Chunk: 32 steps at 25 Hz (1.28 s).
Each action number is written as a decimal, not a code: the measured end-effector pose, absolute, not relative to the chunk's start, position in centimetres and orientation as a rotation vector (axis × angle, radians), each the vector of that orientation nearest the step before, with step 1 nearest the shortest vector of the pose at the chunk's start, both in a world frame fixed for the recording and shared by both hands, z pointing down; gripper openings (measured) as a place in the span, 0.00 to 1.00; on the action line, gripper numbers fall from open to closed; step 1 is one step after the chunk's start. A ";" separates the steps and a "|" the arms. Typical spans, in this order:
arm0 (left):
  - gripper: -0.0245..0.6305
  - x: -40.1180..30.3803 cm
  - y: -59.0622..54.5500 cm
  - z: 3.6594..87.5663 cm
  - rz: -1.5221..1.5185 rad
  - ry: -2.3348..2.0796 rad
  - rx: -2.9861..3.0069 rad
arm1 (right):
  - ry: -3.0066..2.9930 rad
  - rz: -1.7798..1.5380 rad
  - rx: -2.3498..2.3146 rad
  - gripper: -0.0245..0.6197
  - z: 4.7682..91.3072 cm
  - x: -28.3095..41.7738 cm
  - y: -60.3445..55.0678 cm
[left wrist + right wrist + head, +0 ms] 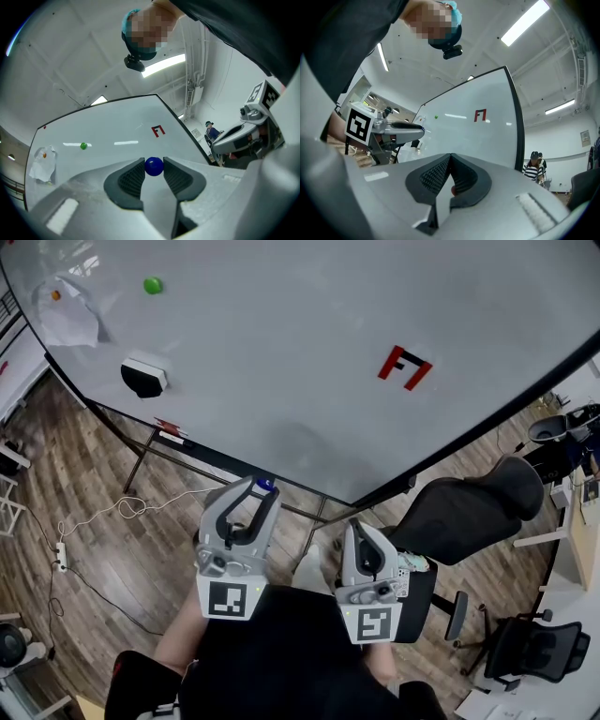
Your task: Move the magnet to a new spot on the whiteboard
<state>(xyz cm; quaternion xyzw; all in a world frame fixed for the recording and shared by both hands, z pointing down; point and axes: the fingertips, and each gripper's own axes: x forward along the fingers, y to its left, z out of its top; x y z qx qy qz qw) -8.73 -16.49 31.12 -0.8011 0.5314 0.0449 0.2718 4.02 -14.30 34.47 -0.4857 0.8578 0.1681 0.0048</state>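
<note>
A small blue ball magnet (153,166) sits pinched between the tips of my left gripper (154,169). In the head view this gripper (264,489) holds the blue magnet (266,485) just off the whiteboard's (281,334) near edge, not touching the board. A green magnet (152,284) sticks to the board at the far left, well away from both grippers. My right gripper (359,527) hangs beside the left one, below the board's edge. Its jaws are shut with the pads together (449,174) and hold nothing.
The board carries a red F mark (404,367), a black-and-white eraser (144,377) and a crumpled sheet (67,313) with an orange magnet (55,295). A black office chair (469,507) stands to the right, cables (84,521) lie on the wooden floor.
</note>
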 end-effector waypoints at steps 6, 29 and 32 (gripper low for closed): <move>0.23 -8.2 -17.8 30.8 0.132 1.413 -2.160 | 2.673 0.537 -1.553 0.04 34.4 4.6 -14.9; 0.23 -6.8 -24.0 28.7 0.143 1.342 -2.137 | 2.617 0.539 -1.682 0.04 34.5 6.7 -18.0; 0.23 -6.7 -24.6 28.5 0.147 1.342 -2.134 | 2.620 0.535 -1.689 0.04 34.7 6.8 -18.2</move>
